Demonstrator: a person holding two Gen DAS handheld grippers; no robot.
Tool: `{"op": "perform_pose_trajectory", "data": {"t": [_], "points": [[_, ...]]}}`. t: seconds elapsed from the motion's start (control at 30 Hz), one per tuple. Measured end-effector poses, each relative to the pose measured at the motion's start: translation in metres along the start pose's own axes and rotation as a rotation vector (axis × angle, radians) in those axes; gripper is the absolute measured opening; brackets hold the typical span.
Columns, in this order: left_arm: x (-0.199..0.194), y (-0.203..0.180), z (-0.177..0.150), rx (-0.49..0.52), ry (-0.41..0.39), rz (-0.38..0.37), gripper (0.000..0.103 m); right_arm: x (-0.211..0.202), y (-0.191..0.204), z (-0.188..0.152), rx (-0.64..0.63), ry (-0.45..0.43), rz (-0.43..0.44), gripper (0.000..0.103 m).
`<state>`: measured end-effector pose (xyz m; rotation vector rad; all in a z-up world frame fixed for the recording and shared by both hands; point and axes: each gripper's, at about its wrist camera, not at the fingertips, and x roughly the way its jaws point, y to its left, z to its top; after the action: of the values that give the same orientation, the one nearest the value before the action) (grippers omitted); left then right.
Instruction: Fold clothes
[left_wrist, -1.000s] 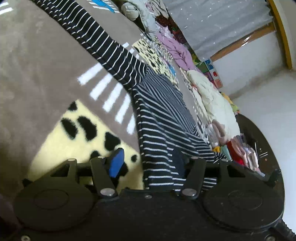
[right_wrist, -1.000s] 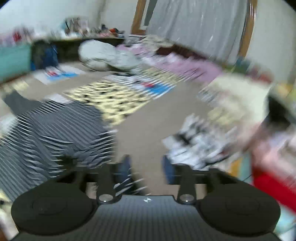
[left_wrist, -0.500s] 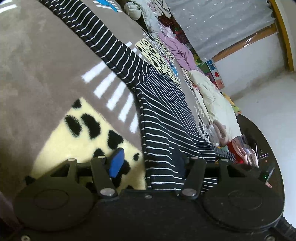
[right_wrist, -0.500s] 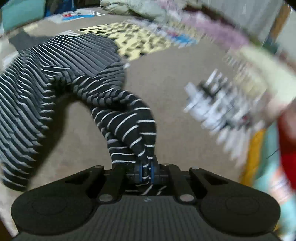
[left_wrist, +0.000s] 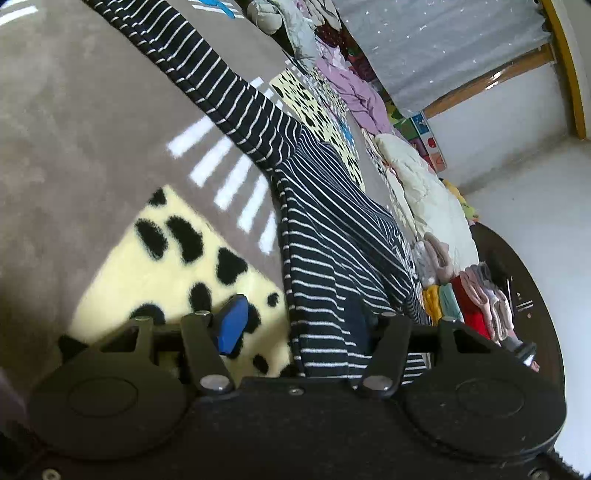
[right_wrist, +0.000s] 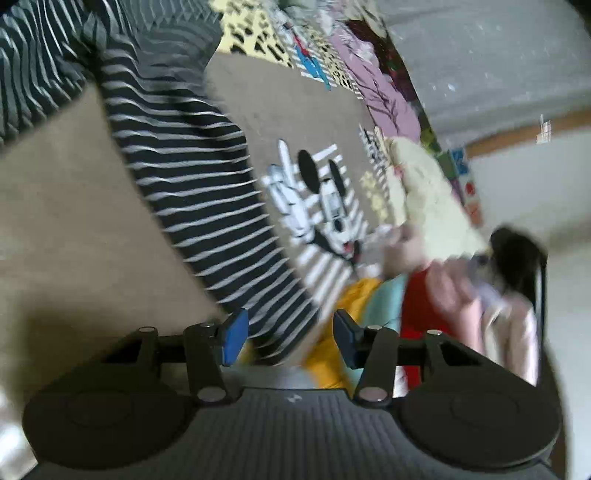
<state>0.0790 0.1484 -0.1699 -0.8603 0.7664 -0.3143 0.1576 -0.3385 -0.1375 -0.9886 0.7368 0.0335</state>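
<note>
Brown carpet (left_wrist: 74, 122) carries a navy striped shirt (left_wrist: 325, 236) (white stripes, sleeve outstretched).

The striped garment (left_wrist: 325, 258) is soft knit cloth with stitched hems; the carpet (left_wrist: 74, 129) is matt, short-piled plush; the left gripper (left_wrist: 295, 325) is matt black plastic with shiny metal screws.

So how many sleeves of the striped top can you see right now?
2. One sleeve stretches away across the carpet in the left wrist view; the other sleeve runs down to the open right tongs.
</note>
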Motion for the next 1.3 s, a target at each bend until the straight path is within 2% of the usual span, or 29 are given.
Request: {"op": "perform_pose_trajectory", "data": {"t": [0.03, 0.07, 0.2, 0.27, 0.37, 0.43, 0.47, 0.5, 0.53, 0.63, 0.67, 0.73, 0.8, 0.87, 0.9, 0.93, 1.0, 1.03, 1.2, 1.23, 1.3], "points": [[0.000, -0.001, -0.001, -0.001, 0.008, -0.001, 0.059, -0.011, -0.003, -0.003, 0.093, -0.011, 0.046, 0.051], [-0.001, -0.002, -0.003, -0.004, 0.017, -0.002, 0.060, -0.022, -0.010, -0.006, 0.225, -0.026, 0.129, 0.052], [0.000, -0.011, -0.013, -0.007, 0.058, -0.012, 0.061, -0.049, -0.027, -0.028, 0.830, -0.063, 0.561, 0.061], [0.001, -0.016, -0.020, -0.010, 0.085, -0.016, 0.061, -0.050, -0.015, -0.031, 0.999, -0.057, 0.701, 0.061], [0.005, -0.024, -0.033, 0.009, 0.112, 0.019, 0.061, -0.049, 0.003, -0.027, 1.128, -0.050, 0.816, 0.062], [0.007, -0.029, -0.041, 0.030, 0.112, 0.044, 0.058, -0.047, 0.015, -0.021, 1.148, -0.042, 0.848, 0.061], [0.008, -0.032, -0.043, 0.045, 0.108, 0.060, 0.056, -0.042, 0.018, -0.014, 1.121, -0.033, 0.829, 0.057], [0.010, -0.036, -0.046, 0.061, 0.104, 0.081, 0.039, -0.039, 0.024, -0.010, 1.101, -0.023, 0.811, 0.043], [0.012, -0.038, -0.048, 0.077, 0.101, 0.104, 0.014, -0.038, 0.029, -0.011, 1.117, -0.014, 0.818, 0.035], [0.008, -0.045, -0.049, 0.122, 0.060, 0.143, 0.006, -0.036, 0.038, -0.023, 1.226, -0.020, 0.869, 0.022], [-0.003, -0.050, -0.046, 0.139, 0.026, 0.137, 0.006, -0.035, 0.038, -0.025, 1.255, -0.035, 0.879, 0.015], [-0.030, -0.059, -0.037, 0.166, -0.046, 0.106, 0.006, -0.035, 0.034, -0.031, 1.328, -0.078, 0.921, 0.013], [-0.055, -0.068, -0.029, 0.198, -0.107, 0.087, 0.006, -0.045, 0.030, -0.043, 1.420, -0.131, 0.998, 0.013], [-0.072, -0.073, -0.025, 0.236, -0.130, 0.102, 0.006, -0.055, 0.027, -0.055, 1.512, -0.185, 1.075, 0.013], [-0.071, -0.068, -0.026, 0.243, -0.103, 0.131, 0.006, -0.060, 0.026, -0.061, 1.558, -0.213, 1.114, 0.013], [-0.066, -0.062, -0.029, 0.247, -0.062, 0.169, 0.006, -0.062, 0.031, -0.064, 1.565, -0.192, 1.137, 0.013], [-0.058, -0.051, -0.034, 0.257, 0.001, 0.229, 0.006, -0.058, 0.057, -0.065, 1.504, -0.055, 1.150, 0.013], [-0.056, -0.048, -0.037, 0.262, 0.009, 0.239, 0.006, -0.057, 0.067, -0.067, 1.489, -0.015, 1.151, 0.013], [-0.051, -0.043, -0.041, 0.276, 0.044, 0.257, 0.008, -0.068, 0.080, -0.079, 1.487, 0.017, 1.131, 0.011], [-0.051, -0.043, -0.039, 0.275, 0.054, 0.252, 0.011, -0.071, 0.080, -0.079, 1.477, 0.017, 1.125, 0.011], [-0.058, -0.043, -0.036, 0.273, 0.036, 0.267, 0.034, -0.074, 0.079, -0.081, 1.453, 0.021, 1.117, 0.011]]}}
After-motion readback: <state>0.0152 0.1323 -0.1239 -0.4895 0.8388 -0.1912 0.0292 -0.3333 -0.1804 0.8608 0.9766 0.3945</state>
